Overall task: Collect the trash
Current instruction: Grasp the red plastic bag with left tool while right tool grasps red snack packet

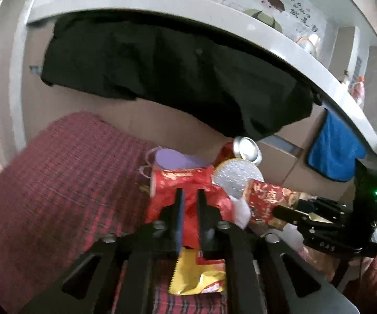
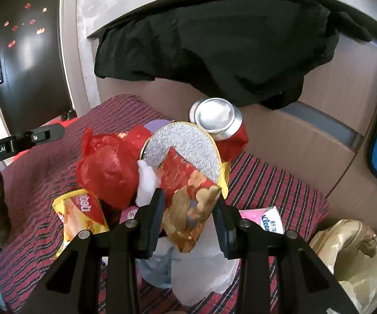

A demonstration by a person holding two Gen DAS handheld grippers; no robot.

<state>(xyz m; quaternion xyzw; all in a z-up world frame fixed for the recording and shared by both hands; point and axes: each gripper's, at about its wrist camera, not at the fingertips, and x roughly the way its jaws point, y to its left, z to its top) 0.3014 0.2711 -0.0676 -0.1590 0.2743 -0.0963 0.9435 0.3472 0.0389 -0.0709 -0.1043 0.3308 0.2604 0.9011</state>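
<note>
Clearly the collecting is only partly done: a heap of trash lies gathered on the red plaid cloth (image 2: 280, 183), none of it visibly bagged yet. In the right wrist view the right tongs (image 2: 188, 204) grasp the gold-and-red snack pouch (image 2: 188, 198), whose silvery open mouth faces up toward 12 o'clock. At 10 o'clock of the pouch sits the crumpled red plastic bag (image 2: 110, 167); at 1 o'clock, touching its rim, lies the metal can (image 2: 215, 116). At 8 o'clock rests the yellow snack wrapper (image 2: 79, 214).

In the left wrist view the left tongs (image 1: 189, 204) straddle a fold of the red bag (image 1: 193, 209); the fingers stand partly apart, and whether the pads actually press the plastic cannot be told.

Judging from this, most pieces still need stuffing into a container. Below the right tongs a white bag (image 2: 201, 267) is partly covered, so its opening is hidden. The pink packet (image 2: 264, 217) is cut off by a finger. The black cloth (image 2: 227, 52) hides whatever lies behind it, and the left view is blurred.
</note>
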